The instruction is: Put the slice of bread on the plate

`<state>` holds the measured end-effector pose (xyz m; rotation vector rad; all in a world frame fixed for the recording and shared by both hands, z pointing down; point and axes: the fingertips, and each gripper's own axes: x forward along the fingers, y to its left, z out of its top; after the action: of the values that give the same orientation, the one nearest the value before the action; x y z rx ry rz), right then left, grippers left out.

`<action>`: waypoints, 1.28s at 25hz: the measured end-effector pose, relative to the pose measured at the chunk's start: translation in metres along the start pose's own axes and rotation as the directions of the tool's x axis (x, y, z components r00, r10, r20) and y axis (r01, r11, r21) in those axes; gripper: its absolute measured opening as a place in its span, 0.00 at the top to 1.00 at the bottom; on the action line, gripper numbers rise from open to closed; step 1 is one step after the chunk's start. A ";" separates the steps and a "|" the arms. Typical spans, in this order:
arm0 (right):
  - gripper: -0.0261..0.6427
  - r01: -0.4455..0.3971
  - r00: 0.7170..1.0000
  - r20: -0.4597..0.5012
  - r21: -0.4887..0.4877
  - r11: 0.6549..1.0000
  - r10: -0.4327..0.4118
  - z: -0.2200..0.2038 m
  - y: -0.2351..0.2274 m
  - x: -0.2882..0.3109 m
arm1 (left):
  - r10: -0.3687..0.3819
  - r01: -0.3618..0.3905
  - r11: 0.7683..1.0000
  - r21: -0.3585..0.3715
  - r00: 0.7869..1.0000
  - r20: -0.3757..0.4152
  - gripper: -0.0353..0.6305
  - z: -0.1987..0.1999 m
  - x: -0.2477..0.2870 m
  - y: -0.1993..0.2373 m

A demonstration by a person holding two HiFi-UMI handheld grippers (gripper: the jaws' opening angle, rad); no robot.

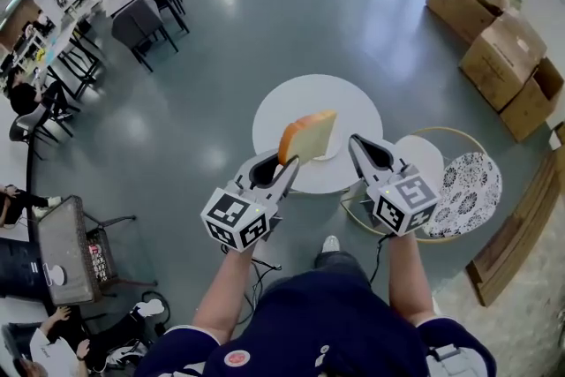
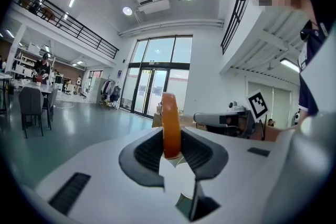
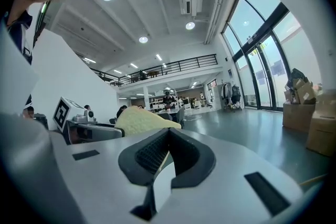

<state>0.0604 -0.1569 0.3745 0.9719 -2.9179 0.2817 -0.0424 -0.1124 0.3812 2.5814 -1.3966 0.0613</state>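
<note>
The slice of bread (image 1: 309,137) is a thick wedge with a spongy pale-yellow crumb (image 3: 144,120) and a smooth orange-brown crust (image 2: 170,123). It is held up in the air above the round white table (image 1: 353,106). The left gripper (image 1: 290,163) pinches its lower edge between ribbed black pads. The right gripper (image 1: 357,144) is beside it with its jaws together and nothing in them. To the right a patterned black-and-white disc (image 1: 468,181) lies on a thin-rimmed side table (image 1: 459,135). Beyond stand cardboard boxes (image 1: 503,49); I can't make out their contents.
</note>
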 end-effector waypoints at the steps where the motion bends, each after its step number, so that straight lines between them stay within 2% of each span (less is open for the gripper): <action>1: 0.95 -0.006 1.000 -0.002 0.000 1.000 0.006 0.001 -0.007 0.003 | 0.006 -0.006 1.000 0.000 1.000 0.001 0.81 0.002 0.007 0.003; 9: 0.95 -0.052 0.998 -0.020 -0.011 0.999 0.052 0.004 -0.040 0.027 | 0.042 -0.042 0.999 -0.007 0.999 0.003 0.81 0.012 0.051 0.022; 16: 0.95 -0.041 0.999 -0.030 0.021 0.999 0.041 -0.006 -0.047 0.045 | 0.036 -0.036 0.999 -0.020 0.999 -0.022 0.81 0.005 0.062 0.042; 22: 0.95 0.011 0.999 -0.033 0.020 1.000 -0.010 -0.002 -0.032 0.062 | -0.032 0.031 0.999 -0.034 0.999 -0.028 0.80 0.004 0.060 0.066; 27: 0.95 0.095 0.995 -0.028 0.018 0.995 -0.094 -0.001 -0.039 0.070 | -0.109 0.108 0.994 -0.034 0.994 -0.027 0.81 0.005 0.070 0.074; 32: 0.95 0.139 0.990 -0.030 0.015 0.990 -0.138 0.000 -0.037 0.083 | -0.148 0.147 0.988 -0.048 0.988 -0.037 0.81 0.004 0.073 0.089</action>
<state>0.0165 -0.2351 0.3893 1.1565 -2.8092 0.3107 -0.0762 -0.2207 0.4015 2.6219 -1.1758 0.0576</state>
